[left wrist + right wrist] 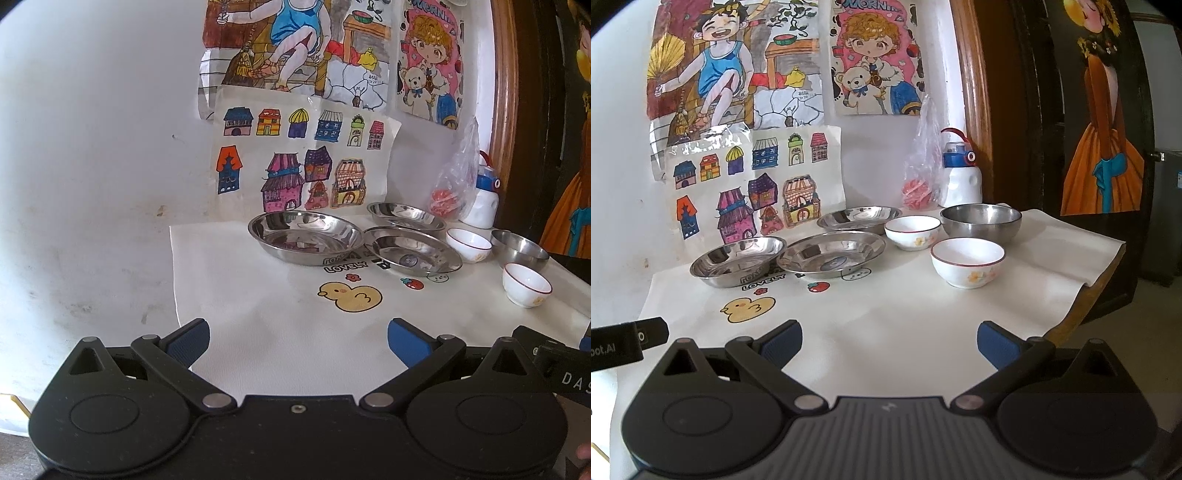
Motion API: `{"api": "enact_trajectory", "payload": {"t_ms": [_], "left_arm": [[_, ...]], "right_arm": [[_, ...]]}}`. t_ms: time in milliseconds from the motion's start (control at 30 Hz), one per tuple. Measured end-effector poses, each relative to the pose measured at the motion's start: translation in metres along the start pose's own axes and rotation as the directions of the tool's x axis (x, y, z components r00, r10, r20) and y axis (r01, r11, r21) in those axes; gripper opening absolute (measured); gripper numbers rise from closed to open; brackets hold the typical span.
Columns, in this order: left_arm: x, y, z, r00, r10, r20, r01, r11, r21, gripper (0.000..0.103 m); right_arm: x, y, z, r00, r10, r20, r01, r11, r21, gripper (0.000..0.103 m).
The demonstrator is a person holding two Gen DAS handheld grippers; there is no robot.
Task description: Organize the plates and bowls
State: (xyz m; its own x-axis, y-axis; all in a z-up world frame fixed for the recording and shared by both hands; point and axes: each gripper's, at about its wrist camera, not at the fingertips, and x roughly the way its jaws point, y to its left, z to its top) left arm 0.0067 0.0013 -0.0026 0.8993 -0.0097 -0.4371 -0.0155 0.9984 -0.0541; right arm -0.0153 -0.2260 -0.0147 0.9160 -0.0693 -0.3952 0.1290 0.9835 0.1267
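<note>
Both the left gripper (pixel 298 341) and the right gripper (pixel 889 342) hover level above the surface (pixel 886 306), blue-padded fingers (pixel 190 341) spread wide apart, holding nothing.

- White wall (pixel 620 155) hung with coloured drawings (pixel 757 177).
- Wooden door frame (pixel 975 92) at right.
- Dark door (pixel 1034 110) bearing a painting (pixel 1104 122).
- Soft daylight.

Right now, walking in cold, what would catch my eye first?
Probably the bright children's drawings on the wall behind the table. Below them, three shiny steel plates sit left and two white flowered bowls plus a steel bowl right, on a cloth with a yellow duck.
</note>
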Motion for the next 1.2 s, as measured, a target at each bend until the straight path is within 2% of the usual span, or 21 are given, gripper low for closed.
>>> {"api": "enact_trajectory", "payload": {"t_ms": [1200], "left_arm": [[0.011,0.002,0.001,1.000,0.014,-0.018,-0.014,1.000,-0.002,0.102]], "right_arm": [[0.006,0.003,0.001,1.000,0.009,-0.006,-0.009,1.000,-0.002,0.103]]}}
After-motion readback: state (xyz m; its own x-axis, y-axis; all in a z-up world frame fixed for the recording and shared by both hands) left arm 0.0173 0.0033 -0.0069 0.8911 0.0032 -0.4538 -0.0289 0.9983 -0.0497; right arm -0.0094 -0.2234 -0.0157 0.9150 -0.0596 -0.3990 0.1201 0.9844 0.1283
